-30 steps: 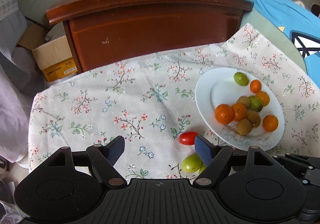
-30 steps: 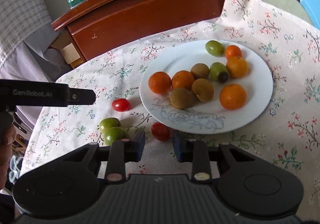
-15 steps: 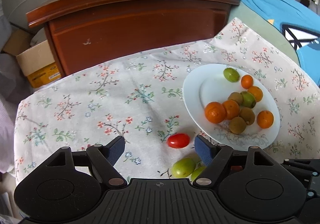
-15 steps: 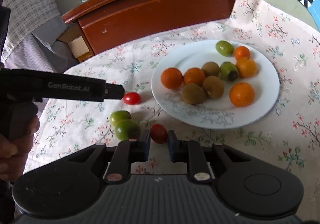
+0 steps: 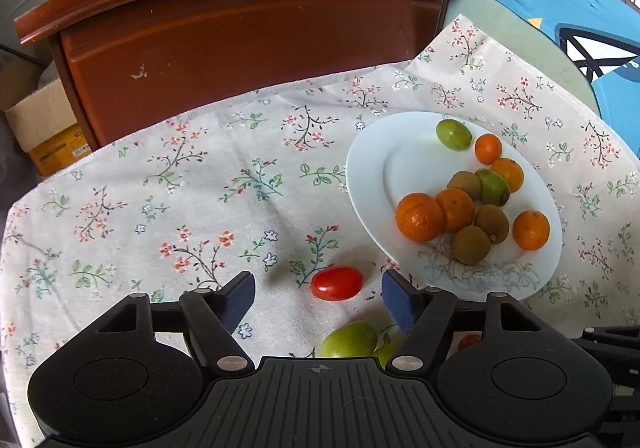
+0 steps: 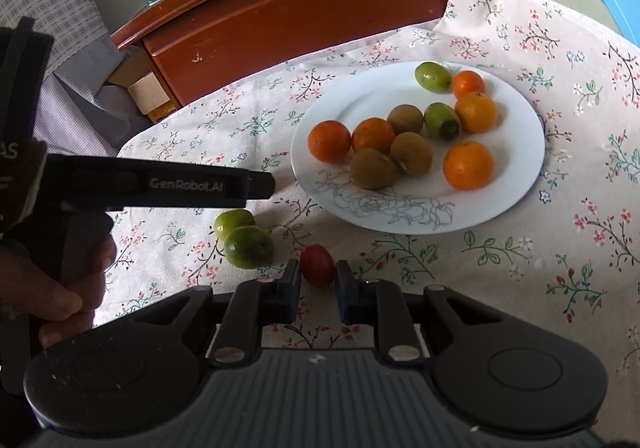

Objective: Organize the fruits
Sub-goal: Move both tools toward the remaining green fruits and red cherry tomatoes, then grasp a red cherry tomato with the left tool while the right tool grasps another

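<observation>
The right claw (image 6: 318, 280) was clamped on a red tomato (image 6: 317, 265) just in front of the white plate (image 6: 516, 184). The left claw (image 5: 318, 294), jaws closing yet apart, flanked another tomato (image 5: 337, 283) left of that plate.

One white plate (image 6: 520, 184) is seen, on which five oranges (image 6: 467, 165), three kiwis (image 6: 372, 169) and two green fruits (image 6: 432, 77) are counted, while two cherry tomatoes (image 5: 337, 283) and two green fruits (image 6: 248, 246) are counted on the cloth (image 5: 160, 188).

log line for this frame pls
left gripper: open, jaws just closing around loose tomato | right gripper: shut on second tomato | plate: fruit on it
</observation>
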A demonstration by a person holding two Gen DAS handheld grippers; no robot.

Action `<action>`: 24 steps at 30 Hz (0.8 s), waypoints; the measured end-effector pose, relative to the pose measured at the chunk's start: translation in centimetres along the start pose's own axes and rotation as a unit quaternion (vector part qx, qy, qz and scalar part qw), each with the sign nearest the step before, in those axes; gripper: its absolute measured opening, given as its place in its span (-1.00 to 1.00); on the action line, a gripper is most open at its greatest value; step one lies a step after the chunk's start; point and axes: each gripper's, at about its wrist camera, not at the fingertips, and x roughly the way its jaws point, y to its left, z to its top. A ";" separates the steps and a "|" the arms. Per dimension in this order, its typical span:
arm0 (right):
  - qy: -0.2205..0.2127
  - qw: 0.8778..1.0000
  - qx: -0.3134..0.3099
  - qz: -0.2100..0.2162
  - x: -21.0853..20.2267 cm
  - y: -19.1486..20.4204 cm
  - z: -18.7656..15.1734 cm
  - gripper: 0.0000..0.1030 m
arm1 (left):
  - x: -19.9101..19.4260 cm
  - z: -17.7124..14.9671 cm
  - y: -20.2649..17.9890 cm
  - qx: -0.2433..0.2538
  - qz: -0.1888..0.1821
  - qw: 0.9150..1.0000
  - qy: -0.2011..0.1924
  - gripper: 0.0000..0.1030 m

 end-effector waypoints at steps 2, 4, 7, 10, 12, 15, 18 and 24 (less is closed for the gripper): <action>0.001 1.000 0.002 0.000 0.0 -0.1 0.0 -0.64 | 0.3 0.0 -0.1 -0.002 0.000 1.000 0.002 0.25; 0.001 1.000 0.004 0.000 0.0 -0.2 0.0 -0.64 | 0.6 0.0 -0.2 -0.003 -0.003 1.000 0.007 0.17; 0.002 1.000 0.006 -0.001 0.1 -0.2 0.1 -0.64 | 0.8 0.0 -0.4 0.000 0.001 1.000 0.012 0.01; 0.002 1.000 0.006 -0.001 0.1 -0.2 0.1 -0.64 | 0.9 -0.1 -0.5 0.000 0.005 1.000 0.011 -0.12; 0.002 1.000 0.006 -0.001 0.1 -0.2 0.1 -0.64 | 0.9 -0.1 -0.5 -0.001 0.003 1.000 0.010 -0.21; 0.002 1.000 0.007 -0.001 0.1 -0.2 0.1 -0.64 | 0.9 -0.1 -0.6 0.001 0.003 1.000 0.007 -0.40; 0.002 1.000 0.006 -0.001 0.1 -0.2 0.1 -0.64 | 0.7 -0.1 -0.6 -0.003 0.000 1.000 0.004 -0.47; 0.002 1.000 0.007 0.000 0.1 -0.2 0.2 -0.64 | -0.2 -0.3 -0.4 -0.012 0.004 1.000 -0.007 -0.48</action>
